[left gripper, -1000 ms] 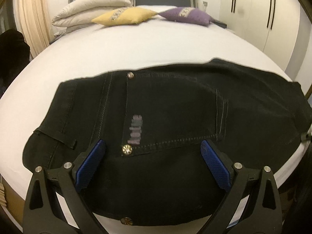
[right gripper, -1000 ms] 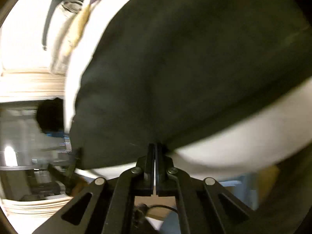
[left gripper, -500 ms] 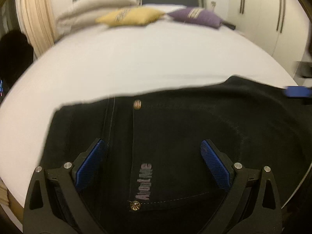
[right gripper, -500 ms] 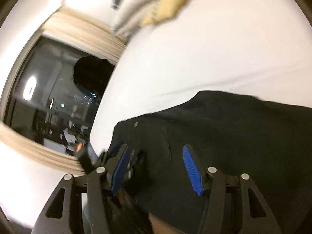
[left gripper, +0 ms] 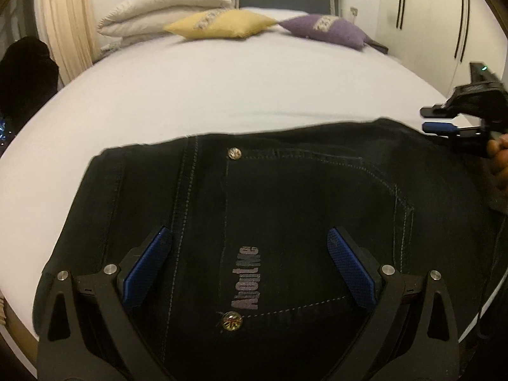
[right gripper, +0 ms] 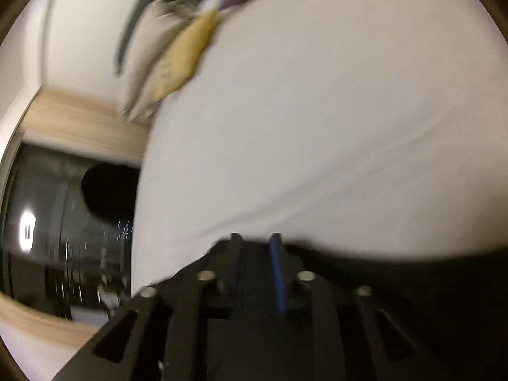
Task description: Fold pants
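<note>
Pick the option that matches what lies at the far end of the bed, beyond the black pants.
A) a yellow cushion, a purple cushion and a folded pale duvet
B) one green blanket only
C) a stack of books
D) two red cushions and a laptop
A: in the left wrist view a yellow cushion and a purple cushion lie at the head of the bed, beside a folded pale duvet, beyond the black pants.

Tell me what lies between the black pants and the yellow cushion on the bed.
Nothing: in the left wrist view, only bare white sheet stretches from the black pants up to the yellow cushion.
</note>
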Motion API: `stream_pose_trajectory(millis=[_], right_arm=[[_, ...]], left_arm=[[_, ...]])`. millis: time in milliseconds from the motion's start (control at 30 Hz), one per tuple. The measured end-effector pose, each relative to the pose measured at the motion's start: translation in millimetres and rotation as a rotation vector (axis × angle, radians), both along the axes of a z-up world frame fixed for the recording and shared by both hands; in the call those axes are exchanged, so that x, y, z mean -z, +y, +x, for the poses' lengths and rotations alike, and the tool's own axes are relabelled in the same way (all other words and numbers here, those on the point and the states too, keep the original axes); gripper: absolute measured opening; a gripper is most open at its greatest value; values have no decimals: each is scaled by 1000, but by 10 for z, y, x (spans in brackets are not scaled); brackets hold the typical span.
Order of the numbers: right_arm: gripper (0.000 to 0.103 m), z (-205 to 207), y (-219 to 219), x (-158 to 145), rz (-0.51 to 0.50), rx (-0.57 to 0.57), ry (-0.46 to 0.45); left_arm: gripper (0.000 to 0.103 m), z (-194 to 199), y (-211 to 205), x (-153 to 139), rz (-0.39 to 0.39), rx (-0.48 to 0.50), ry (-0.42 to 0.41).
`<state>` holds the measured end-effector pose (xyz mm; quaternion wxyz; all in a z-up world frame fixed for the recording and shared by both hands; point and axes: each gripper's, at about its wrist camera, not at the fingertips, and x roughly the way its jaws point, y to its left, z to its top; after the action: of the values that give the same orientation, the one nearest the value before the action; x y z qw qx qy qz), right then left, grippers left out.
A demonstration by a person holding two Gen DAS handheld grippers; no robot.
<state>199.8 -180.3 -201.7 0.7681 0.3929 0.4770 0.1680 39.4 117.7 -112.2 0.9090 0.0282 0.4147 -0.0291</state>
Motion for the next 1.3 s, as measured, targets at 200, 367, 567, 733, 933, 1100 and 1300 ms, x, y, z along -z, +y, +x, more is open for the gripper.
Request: stream_pose_trajectory(millis=[200, 367, 567, 733, 933, 1100, 1300], right_arm=[[49, -74, 696, -3, 19, -148, -12], [0, -582, -9, 421, 31, -11, 114], [0, -1831, -1263, 274, -62, 257, 153], [0, -2716, -2100, 57, -142, 512, 226], [39, -3113, -2629, -395, -85, 641, 91], [44, -2535, -2264, -213, -130, 505, 154], [0, -2879, -2315, 99, -204, 540, 324]], left_arm=[[101, -39, 60, 38, -10, -19, 11], [101, -101, 61, 16, -5, -19, 6], [101, -189, -57, -43, 23, -28, -2], [101, -263, -184, -93, 42, -23, 2], [101, -295, -435, -302, 43, 20, -43], [101, -260, -722, -308, 51, 79, -33], [101, -228, -937, -150, 65, 126, 23]])
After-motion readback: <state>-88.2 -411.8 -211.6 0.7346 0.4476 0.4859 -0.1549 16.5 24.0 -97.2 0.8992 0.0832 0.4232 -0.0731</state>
